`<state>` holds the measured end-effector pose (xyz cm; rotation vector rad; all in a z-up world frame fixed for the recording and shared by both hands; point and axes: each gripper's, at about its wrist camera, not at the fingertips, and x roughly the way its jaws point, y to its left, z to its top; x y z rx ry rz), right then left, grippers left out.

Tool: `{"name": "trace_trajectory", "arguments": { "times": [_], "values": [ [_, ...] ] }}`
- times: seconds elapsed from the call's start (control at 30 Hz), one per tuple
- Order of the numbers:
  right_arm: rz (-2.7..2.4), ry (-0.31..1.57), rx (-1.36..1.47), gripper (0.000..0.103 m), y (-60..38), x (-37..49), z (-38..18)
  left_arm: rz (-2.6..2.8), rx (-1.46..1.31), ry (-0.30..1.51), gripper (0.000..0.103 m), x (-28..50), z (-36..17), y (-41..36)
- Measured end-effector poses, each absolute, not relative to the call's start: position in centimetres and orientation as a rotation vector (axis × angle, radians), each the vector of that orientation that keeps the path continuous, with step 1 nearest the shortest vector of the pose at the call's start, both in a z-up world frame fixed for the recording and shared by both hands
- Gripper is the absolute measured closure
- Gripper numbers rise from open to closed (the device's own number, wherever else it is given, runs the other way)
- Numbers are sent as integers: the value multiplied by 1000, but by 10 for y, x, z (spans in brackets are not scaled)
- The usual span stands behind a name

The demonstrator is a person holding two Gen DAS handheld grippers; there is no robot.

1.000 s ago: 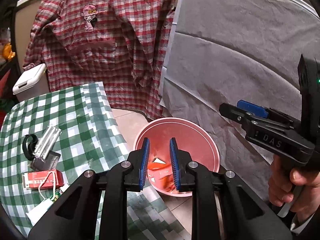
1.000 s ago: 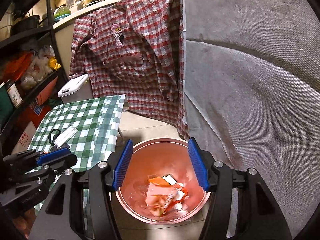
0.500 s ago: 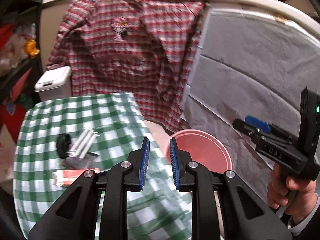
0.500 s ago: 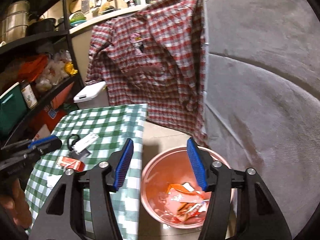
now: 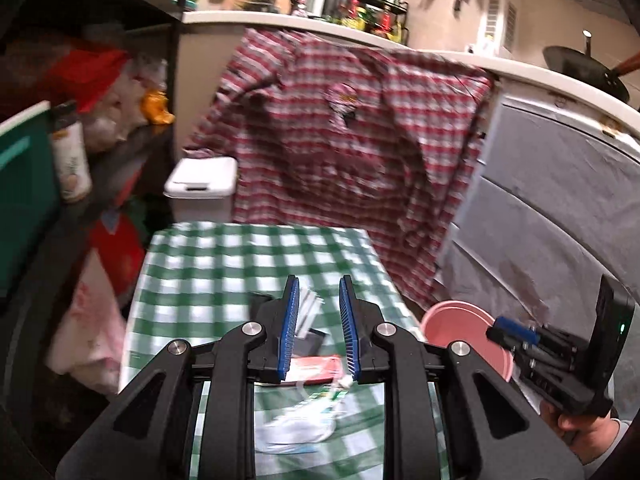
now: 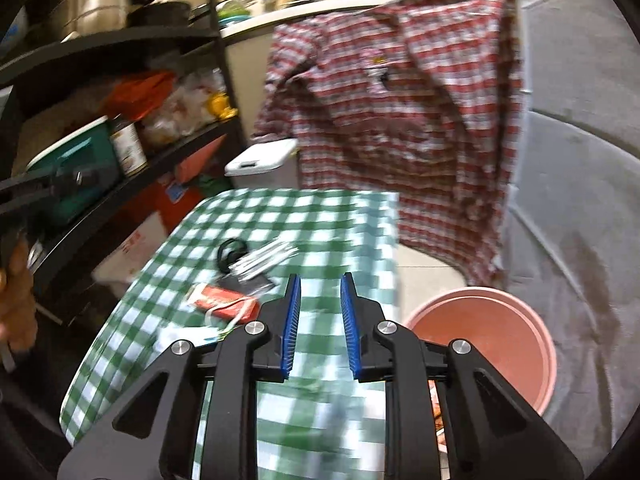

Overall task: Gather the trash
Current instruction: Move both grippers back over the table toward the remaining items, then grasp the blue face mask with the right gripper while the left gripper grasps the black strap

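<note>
A pink bin (image 6: pixel 492 344) stands on the floor right of the green-checked table (image 6: pixel 320 216); it also shows in the left wrist view (image 5: pixel 464 332). On the table lie a red packet (image 6: pixel 228 300), a clear plastic wrapper (image 6: pixel 264 260) over a black object, and a crumpled white wrapper (image 5: pixel 300 424). My left gripper (image 5: pixel 319 328) is open and empty above the red packet (image 5: pixel 316 366). My right gripper (image 6: pixel 319 326) is open and empty above the table's right part, left of the bin.
A red plaid shirt (image 5: pixel 352 152) hangs behind the table. A white lidded bin (image 5: pixel 202 178) stands at the back. Dark shelves (image 6: pixel 120 120) with boxes and bags run along the left. A grey cloth-covered wall (image 6: pixel 580 160) is at the right.
Both grippers swung left from above the pink bin to over the table. The right gripper's jaws narrowed; the left stayed as open as before.
</note>
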<state>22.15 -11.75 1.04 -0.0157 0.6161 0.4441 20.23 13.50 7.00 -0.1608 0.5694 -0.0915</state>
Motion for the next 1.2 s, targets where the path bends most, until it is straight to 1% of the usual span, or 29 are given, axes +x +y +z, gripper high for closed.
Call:
{"name": "trace_trajectory", "arguments": {
  "times": [0.13,0.23,0.3,0.43,0.5,0.53,0.6,0.67,0.77,0.87,1.1,1.13,1.2],
  "values": [
    [528,629,-57,82,-85,216,0,-62,-164,552,82,196,77,160],
    [596,656,-88,80,-59,214,-11,-49,-167,547,82,190,78,173],
    [620,671,-109,73,-46,215,-19,-39,-171,549,82,190,76,181],
    [661,701,-150,64,-19,216,-37,-25,-178,556,82,190,71,192],
    [685,723,-170,57,-6,216,-46,-21,-180,560,82,191,69,197],
    [699,734,-184,56,1,216,-51,-21,-181,562,82,191,67,199],
    [717,748,-221,51,14,216,-61,-19,-183,566,82,192,65,203],
    [738,765,-262,47,26,215,-72,-19,-185,571,82,194,63,206],
    [754,785,-295,46,37,217,-85,-19,-187,580,82,197,58,210],
    [768,807,-309,42,44,221,-92,-19,-188,587,82,200,54,212],
    [799,846,-360,41,55,223,-108,-16,-196,603,82,209,47,219],
    [801,847,-371,43,57,222,-110,-16,-198,606,82,211,46,220],
    [812,849,-382,56,58,221,-111,-17,-201,610,82,213,44,221]
  ]
}}
